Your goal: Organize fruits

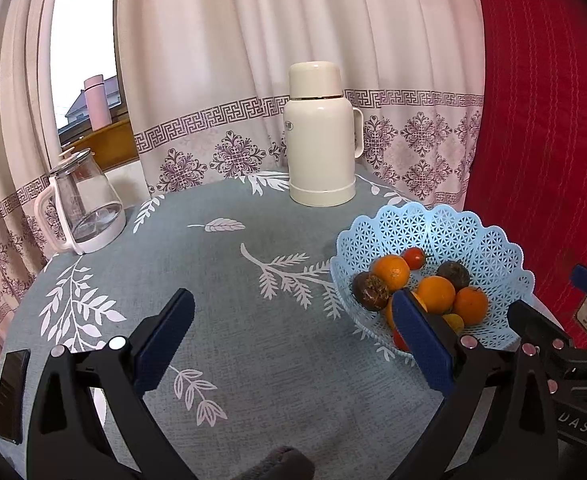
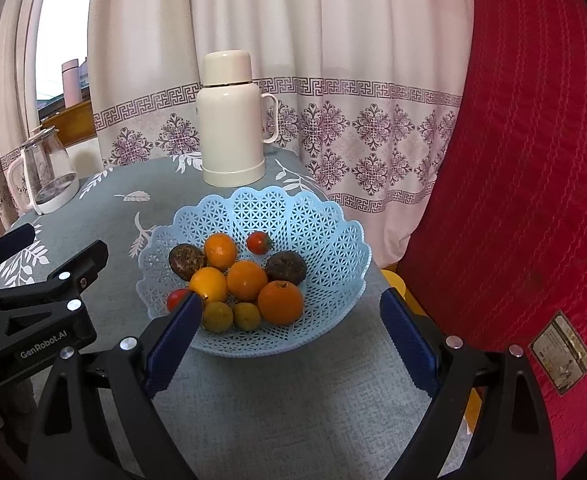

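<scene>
Both tools wide open, nothing gripped: left gripper over bare tablecloth, right gripper lined up on basket, guessing ready for fruit work. All fruit sits piled in basket already: oranges, tomatoes, dark wrinkly ones. So looks sorted, or about to get unloaded, can't say. Behind: thermos, glass kettle parked clear.

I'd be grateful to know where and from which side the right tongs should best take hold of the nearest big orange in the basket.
Grip the orange across its round middle, coming from above and slightly from the near side. It sits on top at the basket's low front rim; yellow fruits crowd its left, so angle the open right tongs front-to-back.
</scene>
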The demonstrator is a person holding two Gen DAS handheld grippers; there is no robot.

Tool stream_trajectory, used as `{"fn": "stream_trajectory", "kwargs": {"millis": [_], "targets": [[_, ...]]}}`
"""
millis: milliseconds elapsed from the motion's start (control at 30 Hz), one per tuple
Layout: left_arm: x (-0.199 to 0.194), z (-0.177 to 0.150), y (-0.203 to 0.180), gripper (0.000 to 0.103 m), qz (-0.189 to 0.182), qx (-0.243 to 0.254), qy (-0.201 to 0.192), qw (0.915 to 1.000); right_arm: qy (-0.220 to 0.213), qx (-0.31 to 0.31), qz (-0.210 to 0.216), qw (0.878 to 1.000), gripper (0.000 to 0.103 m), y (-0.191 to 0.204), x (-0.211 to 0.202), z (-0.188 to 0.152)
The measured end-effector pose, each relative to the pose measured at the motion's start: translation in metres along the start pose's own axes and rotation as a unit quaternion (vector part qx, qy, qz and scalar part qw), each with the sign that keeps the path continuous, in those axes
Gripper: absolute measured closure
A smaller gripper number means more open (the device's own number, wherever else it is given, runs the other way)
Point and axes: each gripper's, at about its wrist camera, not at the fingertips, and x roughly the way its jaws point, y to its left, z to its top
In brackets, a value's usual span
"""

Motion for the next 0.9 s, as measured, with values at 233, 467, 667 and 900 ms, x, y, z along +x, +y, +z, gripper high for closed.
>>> {"fn": "stream_trajectory", "kwargs": {"millis": [233, 467, 667, 900], "targets": [[-0.0006, 0.0009, -0.0003, 0.003, 0.000, 0.002, -0.001, 1.0000, 0.000, -0.001, 0.000, 1.000, 0.013, -0.0004, 0.0001, 0.0006], [0.0000, 0.0044, -0.0016, 0.003, 0.003, 0.011, -0.001, 0.9999, -0.001, 0.001, 0.000, 1.000, 0.013, -0.0019, 0.0013, 0.0032], [0.0017, 0.0036, -0.0047, 0.003, 0.006, 0.016, 0.001, 0.9999, 0.002, 0.000, 0.001, 1.000, 0.013, -0.0024, 0.0046, 0.0026], [0.0046, 0.0025, -0.0066, 0.003, 0.006, 0.019, 0.004, 0.9998, 0.006, 0.001, 0.001, 1.000, 0.013, -0.0033, 0.0064, 0.0015]]}}
